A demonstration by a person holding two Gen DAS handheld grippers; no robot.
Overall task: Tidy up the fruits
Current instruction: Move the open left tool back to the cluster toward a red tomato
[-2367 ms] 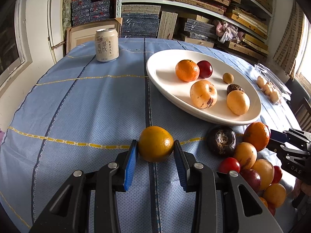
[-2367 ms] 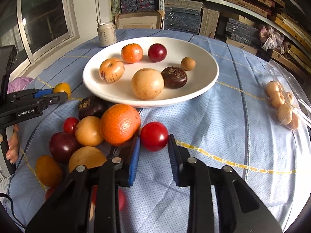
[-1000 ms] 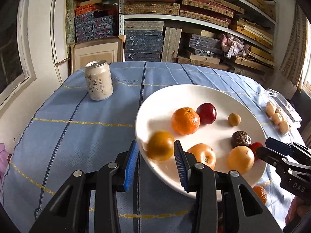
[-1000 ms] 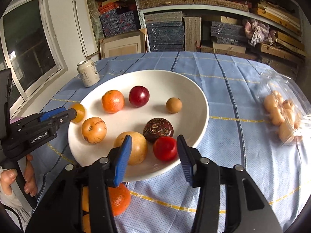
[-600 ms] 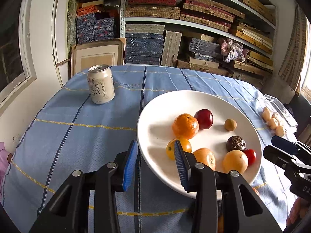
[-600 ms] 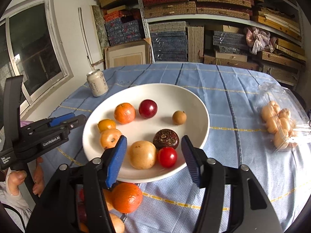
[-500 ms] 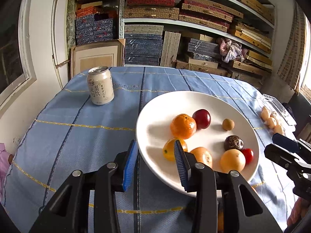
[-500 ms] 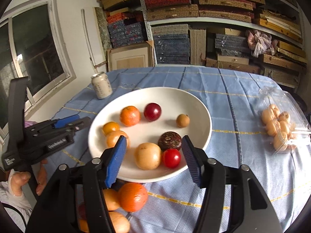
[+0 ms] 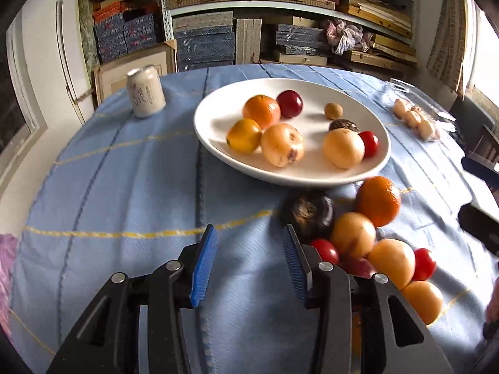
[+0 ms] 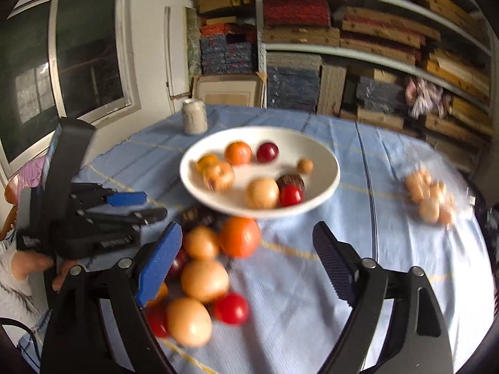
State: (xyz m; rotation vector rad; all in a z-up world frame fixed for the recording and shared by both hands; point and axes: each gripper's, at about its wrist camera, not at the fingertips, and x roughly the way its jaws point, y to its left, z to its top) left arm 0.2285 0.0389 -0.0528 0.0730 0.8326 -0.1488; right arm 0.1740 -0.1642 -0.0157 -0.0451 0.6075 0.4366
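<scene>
Blue cloth (image 9: 124,193) with thin yellow and dark stripes covers the round table, and both tools hang over its near edge. Closest in, the left gripper (image 9: 249,260) has its blue-padded jaws spread apart with nothing between them, only bare cloth. The right gripper (image 10: 246,261) is parted wider and is just as empty; in the right wrist view the whole scene is smeared with blur.

Just beside the left gripper's right finger lies the loose pile of fruit (image 9: 374,243) on the cloth: a dark wrinkled fruit (image 9: 308,215) nearest the plate, a big orange (image 9: 379,201) next to it, several pale yellow-orange fruits bunched together, and a few small red ones tucked among them. In the right wrist view that same pile (image 10: 205,268) sits under and just past the right gripper's left finger.

Beyond the pile stands the white plate (image 9: 218,124), its near rim just above the dark fruit. On it I count eight pieces: a yellow-orange fruit (image 9: 244,135) at the left touching a blemished peach-coloured one (image 9: 282,145), an orange and a dark red plum behind them, a small brown fruit further back, and at the right a pale round fruit with a red tomato (image 9: 369,143) and a dark wrinkled fruit tight against it.

Off to the right lies a clear pack of small tan fruits (image 9: 416,120). Farther left stands a pale drink can (image 9: 145,95), with shelves of stacked boxes (image 9: 249,9) behind.
</scene>
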